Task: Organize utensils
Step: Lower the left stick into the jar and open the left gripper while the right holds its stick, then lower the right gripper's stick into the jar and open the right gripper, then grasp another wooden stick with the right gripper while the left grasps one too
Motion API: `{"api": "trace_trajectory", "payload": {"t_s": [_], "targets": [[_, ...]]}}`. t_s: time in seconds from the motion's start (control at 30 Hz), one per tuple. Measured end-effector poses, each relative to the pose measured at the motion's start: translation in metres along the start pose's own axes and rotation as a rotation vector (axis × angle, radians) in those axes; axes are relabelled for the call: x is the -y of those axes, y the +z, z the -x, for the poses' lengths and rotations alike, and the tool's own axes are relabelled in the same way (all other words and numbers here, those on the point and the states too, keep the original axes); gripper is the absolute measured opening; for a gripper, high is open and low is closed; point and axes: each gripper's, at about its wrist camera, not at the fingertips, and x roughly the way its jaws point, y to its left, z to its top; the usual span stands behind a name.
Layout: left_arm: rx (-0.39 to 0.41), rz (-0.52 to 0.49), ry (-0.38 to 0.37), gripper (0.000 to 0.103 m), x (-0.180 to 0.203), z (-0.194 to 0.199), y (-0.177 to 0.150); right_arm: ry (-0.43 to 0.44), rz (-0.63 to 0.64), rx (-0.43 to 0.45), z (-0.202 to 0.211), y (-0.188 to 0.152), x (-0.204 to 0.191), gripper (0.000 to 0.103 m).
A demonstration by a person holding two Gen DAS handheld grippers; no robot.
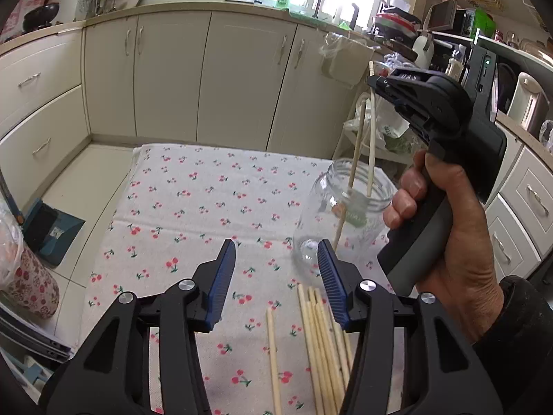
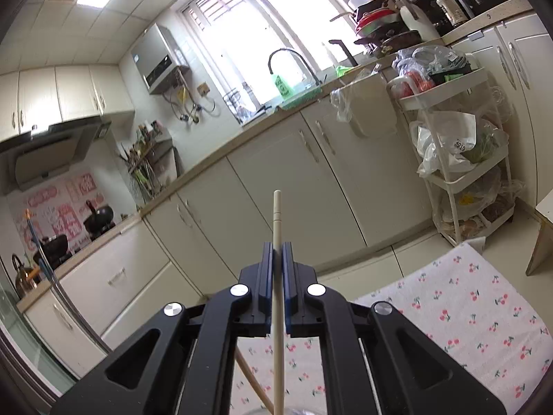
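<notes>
- Right gripper (image 2: 277,252): blue pads clamped tight on a pale chopstick (image 2: 277,276) near its top end; the stick runs upright between the pads, tip poking out above them.
- From the left wrist view, that held chopstick (image 1: 372,145) hangs down from the right gripper (image 1: 375,84) with its lower end inside the mouth of a clear glass jar (image 1: 340,214).
- A second chopstick (image 1: 349,190) already stands in the jar, leaning against the rim, its foot on the jar floor.
- Jar sits upright on the cherry-print cloth (image 1: 193,207), far right part of the table.
- Hand (image 1: 449,228) wraps the right gripper's handle, just right of the jar.
- Left gripper (image 1: 276,276): jaws spread wide, nothing between them, hovering above the cloth near the jar.
- Loose chopsticks (image 1: 321,346) lie bundled on the cloth at the near edge, partly under the left gripper's right finger; one single stick (image 1: 272,356) lies just left of the bundle.
</notes>
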Motion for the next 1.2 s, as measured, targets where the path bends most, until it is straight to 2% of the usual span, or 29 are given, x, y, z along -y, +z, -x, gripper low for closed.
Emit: {"api": "trace_trajectory", "payload": {"t_s": [0.37,0.57,0.63,0.67,0.7,0.8,0.87,0.93,1.0,1.07,1.2], "targets": [[-0.125,0.012,0.042,0.051,-0.011,-0.007,-0.016,0.005,0.076,-0.093,0.031,-0.029,0.001,0.006],[-0.191,-0.006,0.063,0.051,-0.007,-0.01,-0.029,0.02,0.132,-0.19,0.045,-0.047,-0.002,0.008],[-0.21,-0.014,0.072,0.051,-0.005,-0.01,-0.032,0.018,0.132,-0.213,0.051,-0.05,-0.001,0.023],[-0.225,-0.017,0.076,0.051,-0.004,-0.011,-0.035,0.007,0.121,-0.223,0.058,-0.051,0.002,0.04],[-0.24,-0.022,0.075,0.051,-0.004,-0.012,-0.037,-0.007,0.107,-0.221,0.067,-0.052,0.004,0.046],[-0.282,-0.025,0.084,0.051,-0.005,-0.016,-0.044,-0.036,0.086,-0.259,0.094,-0.058,0.01,0.046],[-0.308,-0.02,0.084,0.051,-0.007,-0.019,-0.049,-0.08,0.093,-0.329,0.112,-0.073,0.014,0.046],[-0.318,-0.023,0.088,0.051,-0.007,-0.02,-0.053,-0.108,0.126,-0.422,0.124,-0.095,0.016,0.041],[-0.322,-0.034,0.092,0.051,-0.006,-0.022,-0.056,-0.122,0.155,-0.504,0.127,-0.114,0.017,0.028],[-0.325,-0.044,0.103,0.051,-0.003,-0.025,-0.058,-0.122,0.162,-0.56,0.126,-0.13,0.018,0.021],[-0.325,-0.034,0.105,0.051,-0.004,-0.025,-0.058,-0.127,0.189,-0.612,0.115,-0.15,0.012,0.02]]}}
